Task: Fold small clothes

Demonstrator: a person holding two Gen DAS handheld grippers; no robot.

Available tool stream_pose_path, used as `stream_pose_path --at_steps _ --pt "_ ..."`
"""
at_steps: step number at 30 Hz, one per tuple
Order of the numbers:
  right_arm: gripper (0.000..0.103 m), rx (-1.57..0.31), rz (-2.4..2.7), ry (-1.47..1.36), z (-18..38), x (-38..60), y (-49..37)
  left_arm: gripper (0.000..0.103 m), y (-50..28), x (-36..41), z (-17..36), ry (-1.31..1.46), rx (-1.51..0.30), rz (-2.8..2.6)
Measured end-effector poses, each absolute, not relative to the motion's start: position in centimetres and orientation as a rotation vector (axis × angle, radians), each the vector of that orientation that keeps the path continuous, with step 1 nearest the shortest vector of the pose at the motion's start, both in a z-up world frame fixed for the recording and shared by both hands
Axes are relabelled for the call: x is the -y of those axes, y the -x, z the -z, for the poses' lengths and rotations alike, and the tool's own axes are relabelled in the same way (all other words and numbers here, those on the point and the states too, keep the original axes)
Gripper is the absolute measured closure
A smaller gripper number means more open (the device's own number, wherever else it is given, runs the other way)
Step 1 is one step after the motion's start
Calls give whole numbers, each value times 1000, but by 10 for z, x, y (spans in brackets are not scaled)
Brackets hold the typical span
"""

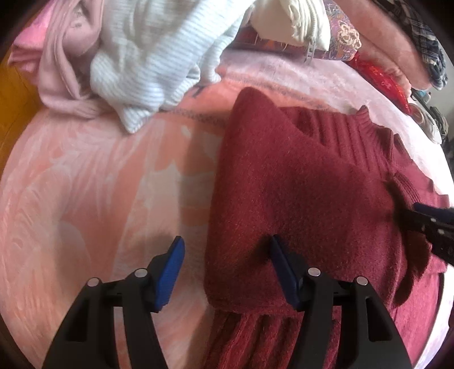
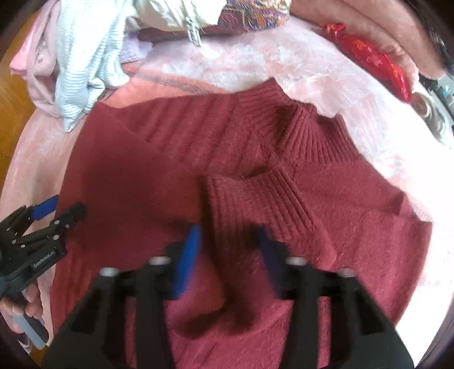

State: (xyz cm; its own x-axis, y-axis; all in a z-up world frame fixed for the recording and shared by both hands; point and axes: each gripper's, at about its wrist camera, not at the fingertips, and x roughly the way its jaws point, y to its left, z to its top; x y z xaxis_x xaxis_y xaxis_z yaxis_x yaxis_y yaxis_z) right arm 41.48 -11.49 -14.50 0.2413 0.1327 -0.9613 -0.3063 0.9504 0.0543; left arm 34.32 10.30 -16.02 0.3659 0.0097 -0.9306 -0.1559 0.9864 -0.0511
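A dark red knitted sweater [image 1: 306,193] lies on the pink blanket [image 1: 85,198], one side folded over its body. It fills the right wrist view [image 2: 227,176], ribbed collar at the far side and a ribbed sleeve cuff [image 2: 255,204] laid across the middle. My left gripper [image 1: 227,249] is open over the sweater's left folded edge, holding nothing. It shows at the left of the right wrist view [image 2: 59,208]. My right gripper [image 2: 229,241] is open just above the sleeve cuff, blurred. It enters the left wrist view at the right edge [image 1: 425,221].
A pile of clothes sits at the far left: a pale blue ribbed knit [image 1: 159,56] and a pink garment [image 1: 62,62]. A white fringed piece [image 1: 292,17], patterned fabric [image 1: 343,31] and a red embroidered item [image 2: 371,62] lie at the back. Wooden floor [image 1: 14,93] shows at left.
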Motion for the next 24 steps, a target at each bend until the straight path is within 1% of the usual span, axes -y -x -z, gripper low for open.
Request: stream_pose_path --at_steps 1,2,7,10,12,13,14,15,17,18,19,21,24 --pt "93 -1287 -314 104 143 128 -414 39 -343 -103 161 139 -1191 -106" --pt "97 -1283 -313 74 140 135 -414 39 -343 -102 161 136 -1189 -103" --pt "97 -1228 -334 -114 114 204 -391 37 -343 -102 163 123 -1182 -100" --pt "96 -1236 -351 -207 110 243 -369 37 -342 -101 163 117 -1178 -102" --pt "87 -1252 -335 -234 114 265 -352 37 -342 -99 162 102 -1176 -103" --pt "74 -1267 -306 -247 119 282 -343 37 -342 -98 162 97 -1176 -104" --pt "55 -1269 -287 -262 122 292 -338 37 -342 -97 161 94 -1176 -105" --pt "51 -1261 -269 -289 124 306 -331 37 -341 -97 161 95 -1176 -105" --pt "47 -1239 -270 -383 129 331 -326 38 -338 -98 158 104 -1172 -107" --pt "44 -1241 -274 -443 133 343 -326 39 -337 -97 156 109 -1167 -107" --pt "39 -1241 -280 -482 136 349 -327 39 -335 -96 154 112 -1162 -106" --pt "39 -1239 -317 -577 143 360 -332 39 -330 -95 151 109 -1153 -108" --pt "40 -1265 -337 -626 154 358 -342 39 -324 -92 146 101 -1137 -110"
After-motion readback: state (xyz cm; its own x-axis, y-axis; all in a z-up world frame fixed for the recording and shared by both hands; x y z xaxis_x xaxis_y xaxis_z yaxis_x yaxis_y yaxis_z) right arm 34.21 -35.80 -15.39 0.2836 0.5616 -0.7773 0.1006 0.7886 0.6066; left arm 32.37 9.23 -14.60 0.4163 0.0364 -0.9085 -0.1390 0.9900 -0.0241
